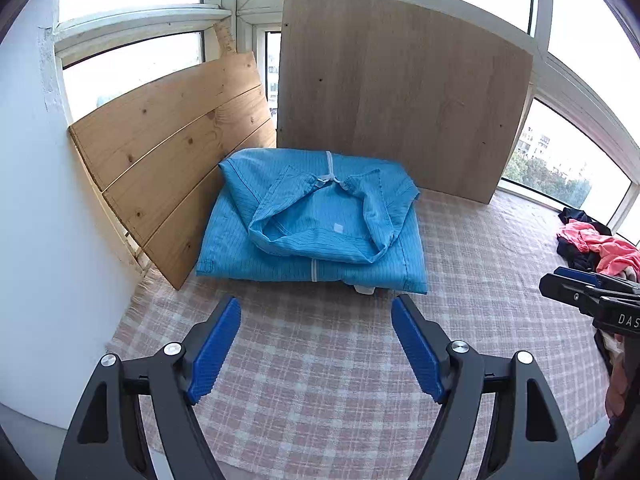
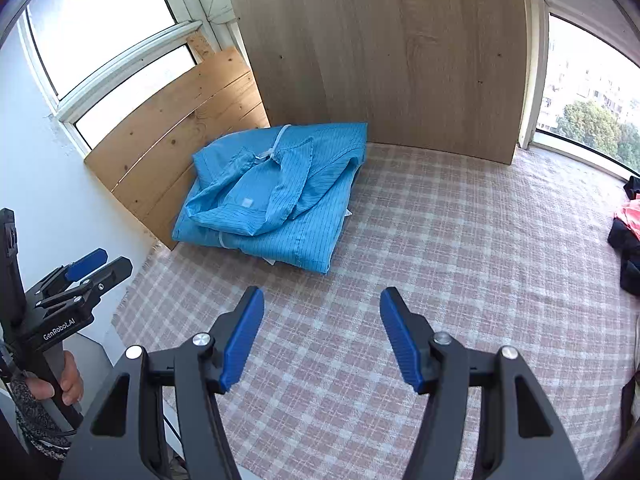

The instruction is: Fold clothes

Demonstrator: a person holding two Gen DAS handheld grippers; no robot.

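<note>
Nearest the viewer, both pairs of tongs hung over the bare checked cloth with nothing between their blue pads. The left tongs [image 1: 316, 344] stood wide apart; the right tongs [image 2: 322, 338] stood apart too, a little narrower. In the right wrist view, at about eight o'clock, a hand [image 2: 60, 380] gripped the handle of the left tool.

Past the pads, toward twelve o'clock, the blue striped garment [image 1: 316, 220] lay as a squared bundle on the tabletop [image 1: 320, 380], its collar uppermost and a white zip running down the middle. It sat well clear of both tongs, tucked near the slatted pine board [image 1: 176, 152] on its far left and the tall brown panel [image 1: 404, 92] behind it.

By my reckoning that piece was done and let go, and the step in hand was the turn to the next garment. That would call for swinging toward the heap of pink and dark clothes [image 1: 596, 244] at three o'clock and pulling one piece onto open cloth.

That heap was cut off by the frame edge, so I could not tell how many pieces it held. A white scrap poked from under the bundle's near edge; what it was I could not make out.
</note>
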